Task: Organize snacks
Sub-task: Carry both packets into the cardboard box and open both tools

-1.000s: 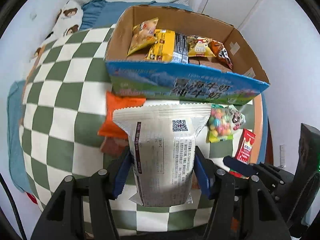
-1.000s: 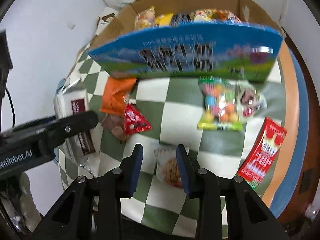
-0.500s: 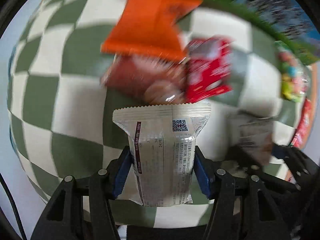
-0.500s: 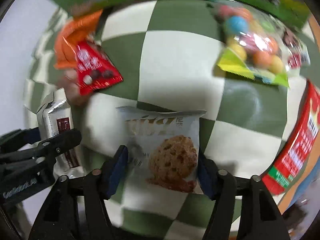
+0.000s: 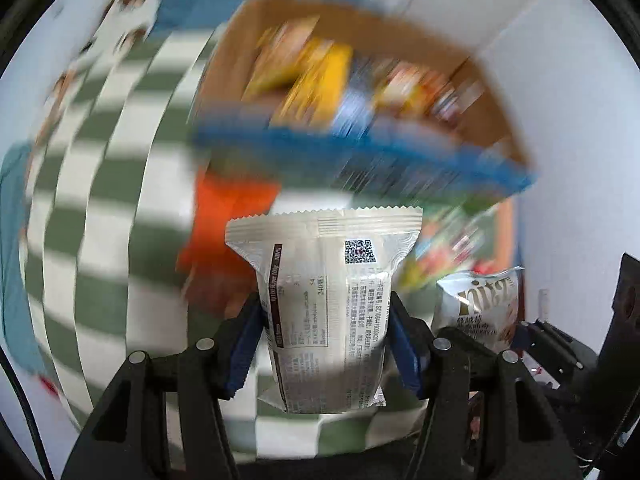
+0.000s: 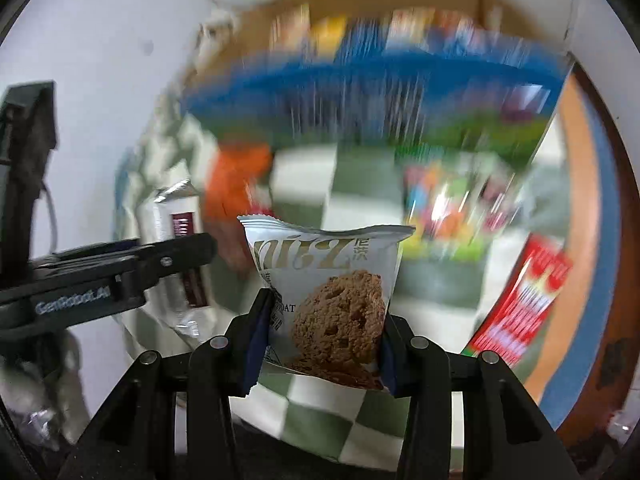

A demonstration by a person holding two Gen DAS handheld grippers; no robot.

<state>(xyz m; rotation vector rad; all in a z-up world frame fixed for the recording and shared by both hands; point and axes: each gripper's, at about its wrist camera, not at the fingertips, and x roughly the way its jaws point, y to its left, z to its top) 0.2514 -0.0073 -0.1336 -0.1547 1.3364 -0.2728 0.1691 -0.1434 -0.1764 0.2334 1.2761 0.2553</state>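
My left gripper (image 5: 326, 340) is shut on a silver snack packet (image 5: 326, 304) with printed text and a QR code, held above the checked cloth. My right gripper (image 6: 324, 332) is shut on a white cookie packet (image 6: 328, 292) with a brown cookie picture, also lifted; it shows in the left wrist view (image 5: 480, 304) too. The silver packet shows in the right wrist view (image 6: 180, 236), in the left gripper. Ahead, blurred, is the cardboard box (image 5: 360, 148) with a blue printed front, holding several snack bags. It also fills the top of the right wrist view (image 6: 380, 80).
On the green and white checked cloth (image 5: 100, 220) lie an orange packet (image 5: 224, 220), a bag of coloured candies (image 6: 448, 200) and a red packet (image 6: 524, 296). The round table's orange and blue rim (image 6: 580, 216) curves on the right. A white wall is on both sides.
My right gripper has closed on the cookie packet and lifted it off the cloth. Both grippers have risen and tilted up from the cloth toward the box, with motion blur.
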